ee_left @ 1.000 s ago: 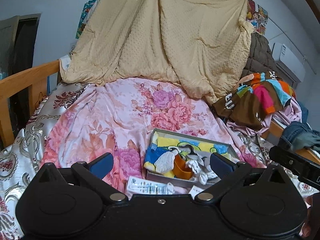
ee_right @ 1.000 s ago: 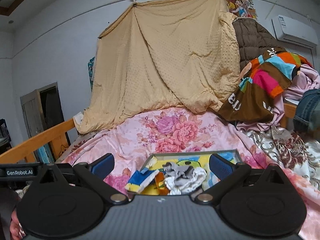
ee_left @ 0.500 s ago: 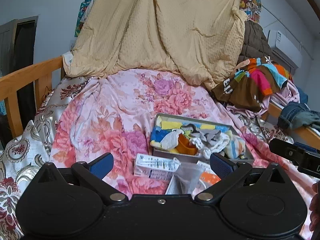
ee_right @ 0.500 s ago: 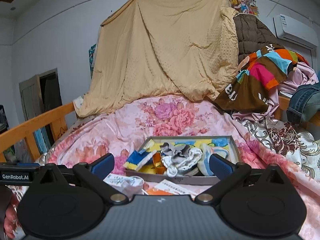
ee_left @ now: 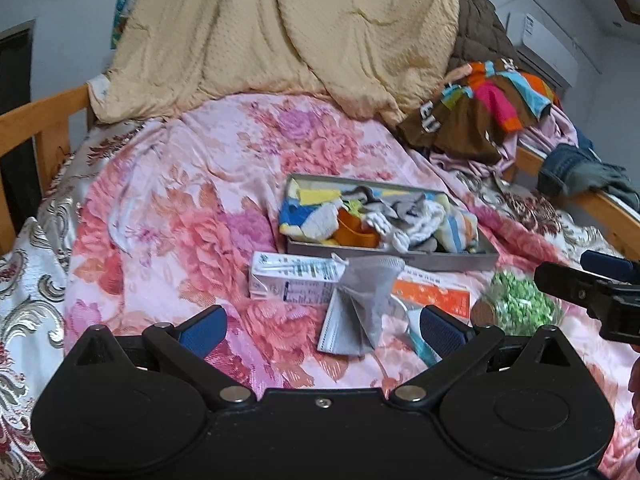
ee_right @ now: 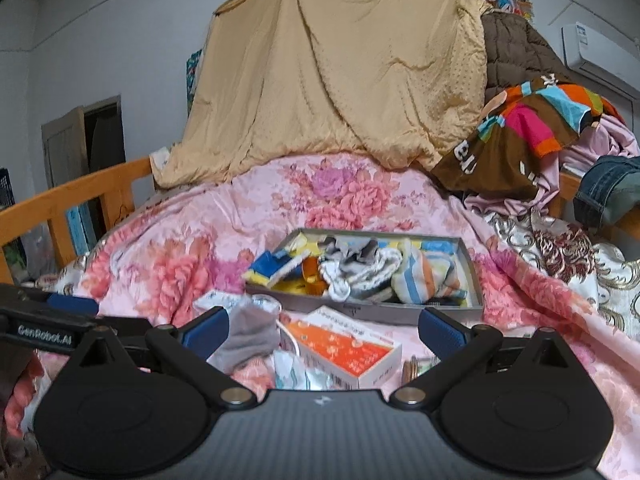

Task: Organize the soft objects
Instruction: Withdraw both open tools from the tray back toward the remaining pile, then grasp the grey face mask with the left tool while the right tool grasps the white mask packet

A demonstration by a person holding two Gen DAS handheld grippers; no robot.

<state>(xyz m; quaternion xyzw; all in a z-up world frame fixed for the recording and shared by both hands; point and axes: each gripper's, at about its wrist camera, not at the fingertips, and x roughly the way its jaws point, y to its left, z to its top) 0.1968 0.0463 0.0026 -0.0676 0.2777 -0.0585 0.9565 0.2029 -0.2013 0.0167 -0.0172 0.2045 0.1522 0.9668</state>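
Left wrist view: the grey mask (ee_left: 362, 300) lies on the floral quilt (ee_left: 168, 216), straight ahead between the left gripper (ee_left: 322, 326)'s spread fingers, its long axis probably running away toward the tray (ee_left: 440, 259). The right gripper (ee_right: 323, 330), also agape, sits farther right.

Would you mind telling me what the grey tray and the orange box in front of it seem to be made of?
The grey tray looks like rigid board or thin metal: flat matte walls, crisp corners; which, I cannot tell. The orange box looks like glossy printed cardboard, with sharp folded edges and white sides.
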